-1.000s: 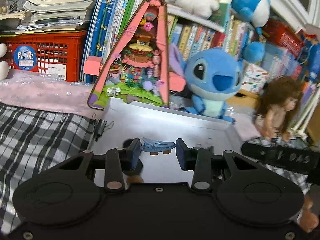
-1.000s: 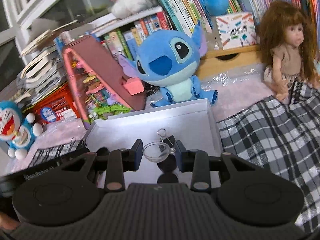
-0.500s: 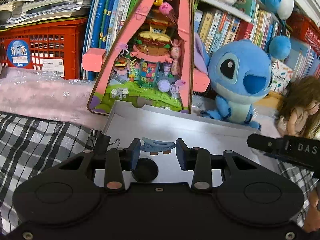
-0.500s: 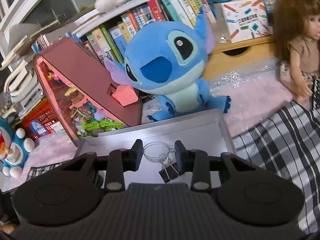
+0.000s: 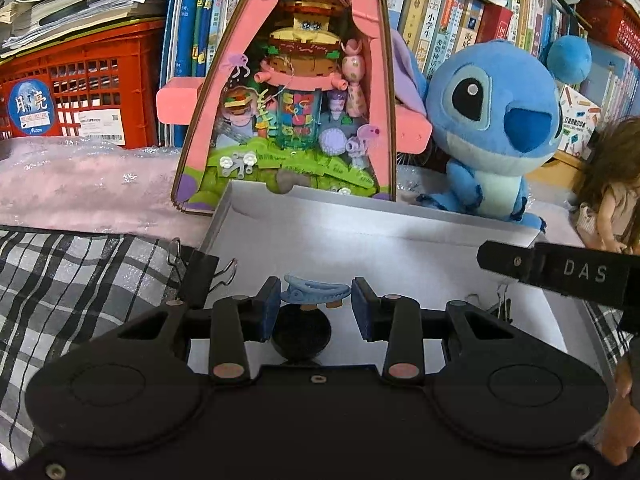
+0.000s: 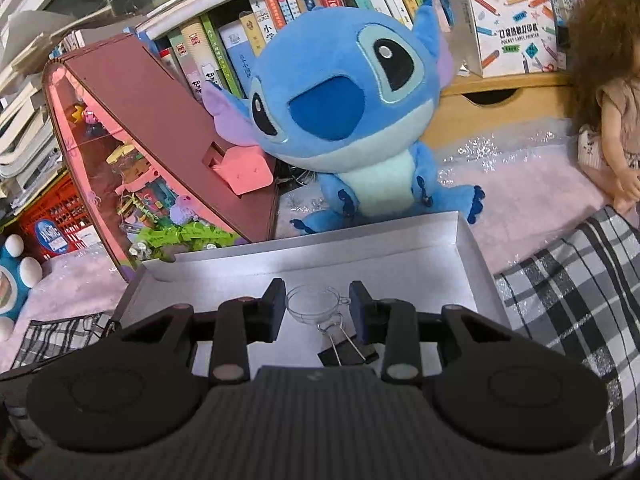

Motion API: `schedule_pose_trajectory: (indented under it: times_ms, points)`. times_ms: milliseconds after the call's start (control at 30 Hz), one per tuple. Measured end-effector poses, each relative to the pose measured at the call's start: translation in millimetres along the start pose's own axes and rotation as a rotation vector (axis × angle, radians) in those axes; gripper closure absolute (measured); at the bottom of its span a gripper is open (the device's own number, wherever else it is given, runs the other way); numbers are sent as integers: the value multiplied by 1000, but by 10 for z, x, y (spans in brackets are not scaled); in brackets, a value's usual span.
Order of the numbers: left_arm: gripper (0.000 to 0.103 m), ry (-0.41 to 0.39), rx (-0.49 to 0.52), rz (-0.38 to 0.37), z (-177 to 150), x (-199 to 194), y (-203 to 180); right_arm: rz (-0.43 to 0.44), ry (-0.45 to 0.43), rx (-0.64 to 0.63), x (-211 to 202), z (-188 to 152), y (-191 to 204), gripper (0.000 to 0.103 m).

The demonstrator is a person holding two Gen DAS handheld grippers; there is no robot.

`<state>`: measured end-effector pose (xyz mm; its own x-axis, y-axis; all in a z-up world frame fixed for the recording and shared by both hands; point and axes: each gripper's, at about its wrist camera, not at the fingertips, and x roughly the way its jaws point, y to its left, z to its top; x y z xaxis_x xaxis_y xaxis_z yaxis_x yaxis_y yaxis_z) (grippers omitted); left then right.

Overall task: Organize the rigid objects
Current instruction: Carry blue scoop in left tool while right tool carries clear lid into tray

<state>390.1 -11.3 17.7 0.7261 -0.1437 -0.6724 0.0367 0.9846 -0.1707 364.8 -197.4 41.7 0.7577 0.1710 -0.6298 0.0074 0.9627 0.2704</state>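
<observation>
My left gripper [image 5: 315,304] is shut on a blue hair clip [image 5: 316,290] and holds it over the near part of a white box [image 5: 360,220]. A black round object [image 5: 300,334] lies in the box under it. My right gripper [image 6: 318,306] is shut on a small clear plastic funnel [image 6: 312,306] over the same white box [image 6: 320,252]. A black binder clip [image 6: 346,350] lies in the box below the right gripper. Another binder clip [image 5: 200,276] sits at the box's left edge.
A pink triangular toy display [image 5: 296,92] and a blue plush toy [image 5: 496,128] stand right behind the box. A doll [image 6: 608,92] sits at the right. A red crate [image 5: 80,92] and books fill the back. Checked cloth [image 6: 580,288] lies beside the box.
Both grippers have moved forward over the white box with their objects still held. The binder clip now lies nearer under the right gripper.
</observation>
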Motion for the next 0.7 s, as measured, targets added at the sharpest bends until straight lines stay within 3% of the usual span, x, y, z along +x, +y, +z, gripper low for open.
schedule_pose_trajectory:
  times_ms: [700]
  points:
    - [67, 7, 2, 12, -27, 53, 21, -59, 43, -27, 202, -63, 56, 63]
